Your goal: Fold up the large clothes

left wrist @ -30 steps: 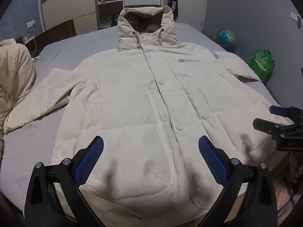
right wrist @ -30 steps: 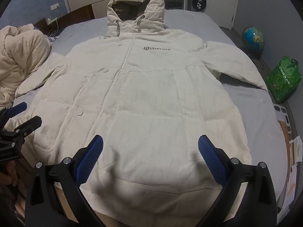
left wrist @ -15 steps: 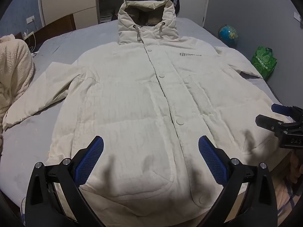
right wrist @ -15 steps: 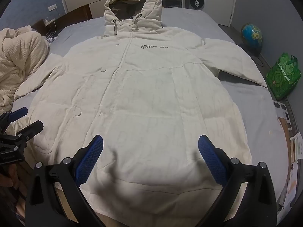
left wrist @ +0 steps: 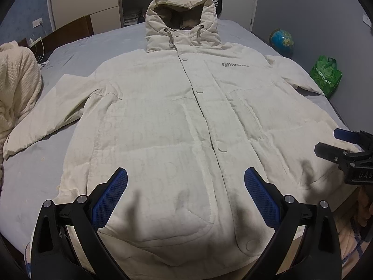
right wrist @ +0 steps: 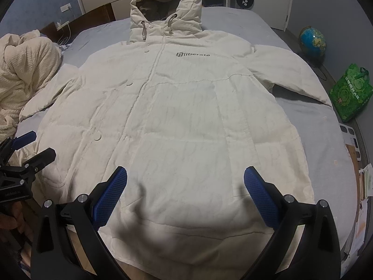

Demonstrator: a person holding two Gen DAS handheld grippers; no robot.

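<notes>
We hold the left gripper [left wrist: 186,194] over the hem of the cream hooded coat [left wrist: 186,121], its blue pads [left wrist: 109,198] spread wide with nothing between them. The coat lies flat on the grey bed [left wrist: 77,49] straight ahead of us, front side up, snaps closed, hood [left wrist: 181,23] at the far end. Its hem runs under our fingers and out of sight below them, so we cannot see the bottom edge there.

Off to our right, the right gripper [left wrist: 335,143] pokes in from the frame edge, only its tips showing in this view. From its own camera, the right gripper [right wrist: 185,194] is also spread wide and empty, hovering above the coat's lower right panel, and the left gripper's tips show at its left.

One sleeve [left wrist: 46,112] stretches out left of us on the sheet; its cuff end is hard to make out. The other sleeve [right wrist: 291,77] angles away to the right, its cuff cut off behind its own fold. A knitted cream blanket [right wrist: 25,70] is bunched far left, partly out of frame. Beyond the bed's right side sit a globe [right wrist: 312,42] and a green bag [right wrist: 352,93]. Papers at the right edge are too warped to read.
</notes>
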